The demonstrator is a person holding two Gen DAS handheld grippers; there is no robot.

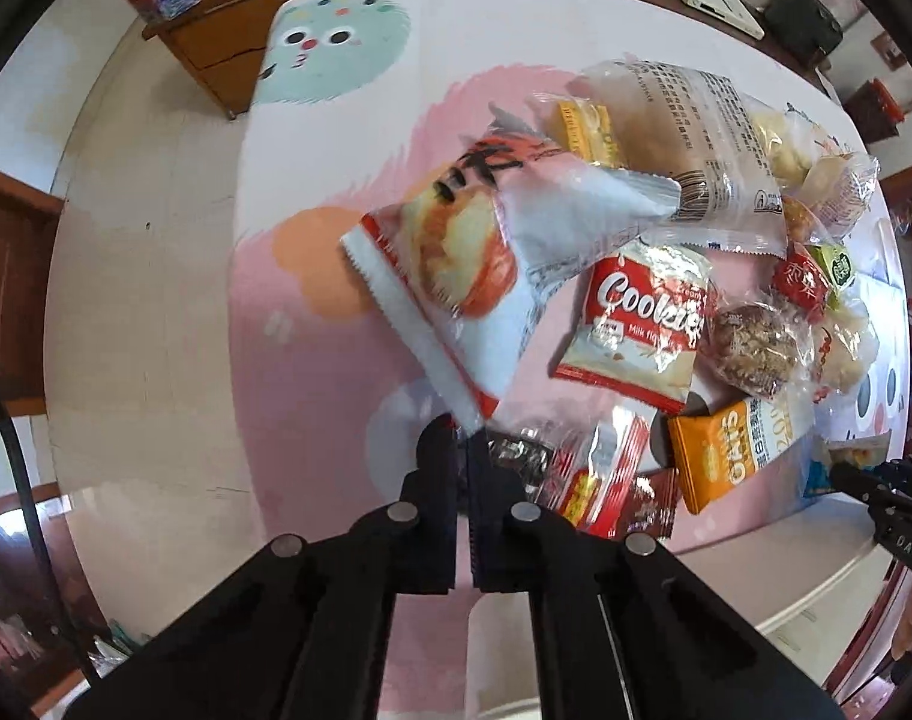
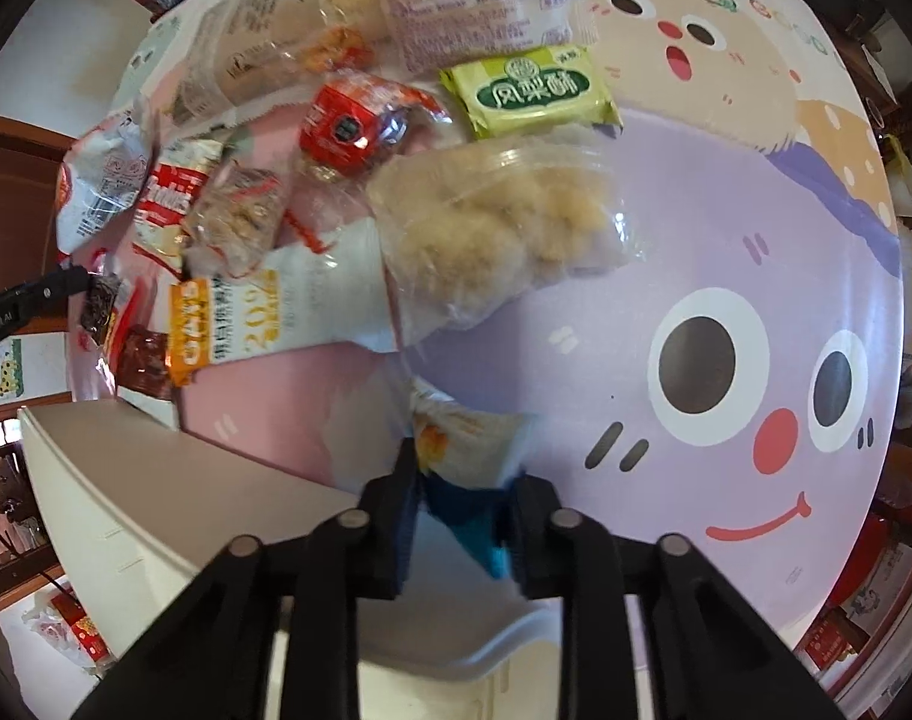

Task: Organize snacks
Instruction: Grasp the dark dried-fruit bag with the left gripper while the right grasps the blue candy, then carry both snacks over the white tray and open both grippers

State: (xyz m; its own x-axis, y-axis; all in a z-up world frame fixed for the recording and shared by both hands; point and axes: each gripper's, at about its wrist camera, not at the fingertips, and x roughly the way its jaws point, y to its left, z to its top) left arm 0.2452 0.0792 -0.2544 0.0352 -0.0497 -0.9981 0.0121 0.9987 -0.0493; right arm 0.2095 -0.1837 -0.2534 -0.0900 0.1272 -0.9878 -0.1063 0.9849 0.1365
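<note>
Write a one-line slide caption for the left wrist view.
Left tool shut on the corner of a red-and-white snack packet, lifted over the snack pile on the cartoon tablecloth.

Between the black left gripper (image 1: 465,438) fingers hangs a white packet (image 1: 456,264) with red edge. Beyond it lie a red-and-white Cookies packet (image 1: 639,330) and an orange Oats packet (image 1: 726,456). The mat (image 2: 726,276) beyond the right gripper (image 2: 465,480) is purple with cartoon eyes.

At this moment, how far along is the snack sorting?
Done: nothing visibly sorted; the white bin shows no snacks inside. In hand: left tongs shut on the red-edged white packet; right tongs shut on a blue-and-white packet. Left: the pile on the mat, including the Cookies bag, oats packet and green pastry.
</note>
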